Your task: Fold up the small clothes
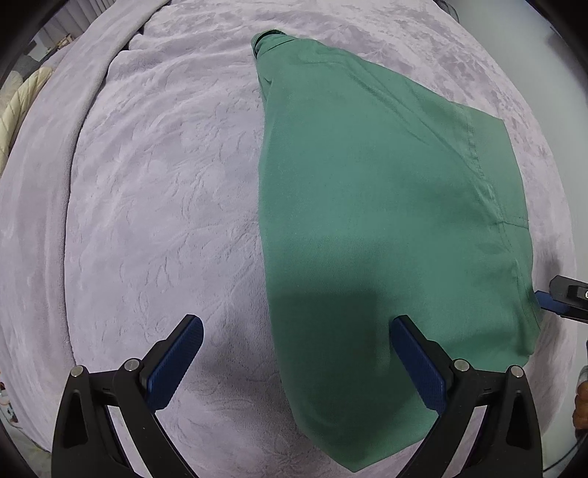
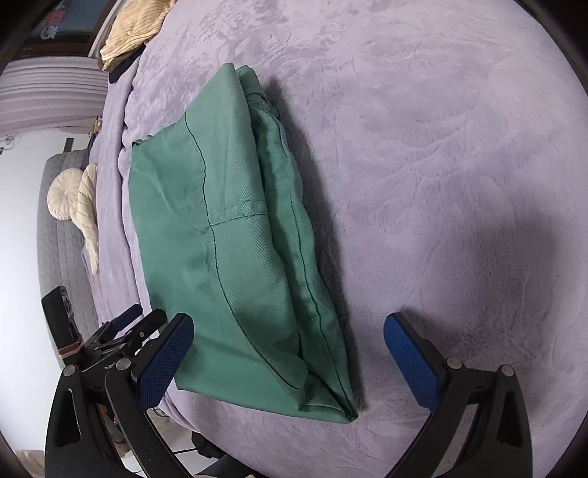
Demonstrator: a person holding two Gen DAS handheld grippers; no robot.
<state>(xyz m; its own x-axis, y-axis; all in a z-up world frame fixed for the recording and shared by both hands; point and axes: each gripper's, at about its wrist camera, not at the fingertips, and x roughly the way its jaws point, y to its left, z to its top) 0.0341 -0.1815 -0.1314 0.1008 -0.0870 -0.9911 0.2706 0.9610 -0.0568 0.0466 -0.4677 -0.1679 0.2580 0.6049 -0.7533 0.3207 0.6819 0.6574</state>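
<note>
On bed (image 1: 165, 176): green garment (image 1: 367, 220) folded flat. Left claw (image 1: 296, 362) spread above it; right claw (image 2: 288, 362) spread, empty.

The garment (image 1: 367, 220) near corner runs behind the left gripper's right finger (image 1: 419, 364) in the left view. The right gripper (image 1: 562, 298) is cut by that picture's edge, so its jaw gap cannot be told. In the right view, the cream fabric (image 2: 132, 29) is cropped at top.
</note>
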